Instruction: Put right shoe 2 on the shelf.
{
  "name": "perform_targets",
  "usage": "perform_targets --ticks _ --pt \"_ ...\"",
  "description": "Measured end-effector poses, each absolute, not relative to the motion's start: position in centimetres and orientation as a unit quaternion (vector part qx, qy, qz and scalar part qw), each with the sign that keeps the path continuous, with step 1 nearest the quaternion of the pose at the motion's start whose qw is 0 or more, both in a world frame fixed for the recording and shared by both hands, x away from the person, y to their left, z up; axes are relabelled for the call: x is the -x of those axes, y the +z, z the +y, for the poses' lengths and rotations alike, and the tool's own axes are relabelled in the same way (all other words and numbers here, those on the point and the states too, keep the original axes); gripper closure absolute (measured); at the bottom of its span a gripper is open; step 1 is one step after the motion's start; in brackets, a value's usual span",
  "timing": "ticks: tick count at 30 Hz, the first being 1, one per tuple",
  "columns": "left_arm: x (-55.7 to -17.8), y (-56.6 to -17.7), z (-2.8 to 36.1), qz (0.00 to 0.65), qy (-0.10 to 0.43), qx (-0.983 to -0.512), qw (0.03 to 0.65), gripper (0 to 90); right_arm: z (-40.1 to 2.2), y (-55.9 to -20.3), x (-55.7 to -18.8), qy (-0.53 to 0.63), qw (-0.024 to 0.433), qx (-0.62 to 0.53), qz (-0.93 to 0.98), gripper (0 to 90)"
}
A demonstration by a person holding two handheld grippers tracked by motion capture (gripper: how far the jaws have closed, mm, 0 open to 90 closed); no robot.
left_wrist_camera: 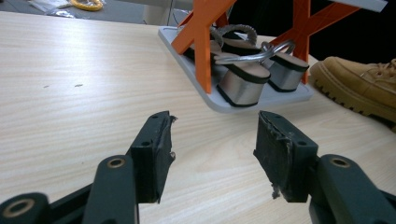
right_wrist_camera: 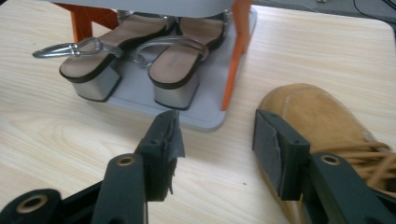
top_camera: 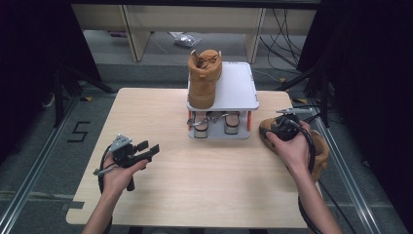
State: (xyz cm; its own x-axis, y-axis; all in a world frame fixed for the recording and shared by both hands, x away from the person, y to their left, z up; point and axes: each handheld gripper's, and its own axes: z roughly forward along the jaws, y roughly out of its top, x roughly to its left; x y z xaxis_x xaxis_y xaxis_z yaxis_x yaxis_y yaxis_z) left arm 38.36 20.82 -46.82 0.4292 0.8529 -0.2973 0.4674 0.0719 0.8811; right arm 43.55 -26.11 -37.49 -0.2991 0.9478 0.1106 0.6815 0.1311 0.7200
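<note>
tan boot (right_wrist_camera: pixel 322 121) beside right gripper (right_wrist_camera: pixel 217 140) open fingers (right_wrist_camera: pixel 275 151)

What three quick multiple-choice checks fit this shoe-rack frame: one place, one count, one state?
1. Where does the tan lace-up boot stand?
A. on the grey rack's top shelf
B. on the floor
C. on the lower shelf

2. How many silver block-heel sandals sit on the lower shelf?
A. one
B. two
C. four

3. How do the jaws of the right gripper stand?
A. clamped on a sandal
C. shut on nothing
B. open, nothing between the pads

Answers: 1 A, the high view shows it upright on the top plate. 2 B, a pair shows under the plate. 3 B, bare wooden table shows through the gap, the second tan boot beside it.
</note>
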Motion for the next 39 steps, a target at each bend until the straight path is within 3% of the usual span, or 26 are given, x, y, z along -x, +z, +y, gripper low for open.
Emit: perform_targets --ticks 13,25,36,39 --pt "-37.3 -47.0 21.1 0.498 0.176 -0.653 0.543 45.4 -32.8 -35.3 -41.2 0.288 0.226 -0.578 0.729 57.6" --pt "-37.1 -47.1 20.6 0.498 0.172 -0.657 0.54 45.3 -34.2 -36.3 -39.1 0.236 0.171 -0.583 0.759 56.8" --pt "-37.0 -47.3 20.8 0.502 0.169 -0.655 0.539 45.3 -33.5 -36.6 -39.6 0.199 0.167 -0.575 0.775 74.5" --pt "-37.1 -47.3 20.8 0.503 0.167 -0.657 0.536 45.3 -33.0 -36.4 -39.6 0.204 0.138 -0.598 0.763 77.6"
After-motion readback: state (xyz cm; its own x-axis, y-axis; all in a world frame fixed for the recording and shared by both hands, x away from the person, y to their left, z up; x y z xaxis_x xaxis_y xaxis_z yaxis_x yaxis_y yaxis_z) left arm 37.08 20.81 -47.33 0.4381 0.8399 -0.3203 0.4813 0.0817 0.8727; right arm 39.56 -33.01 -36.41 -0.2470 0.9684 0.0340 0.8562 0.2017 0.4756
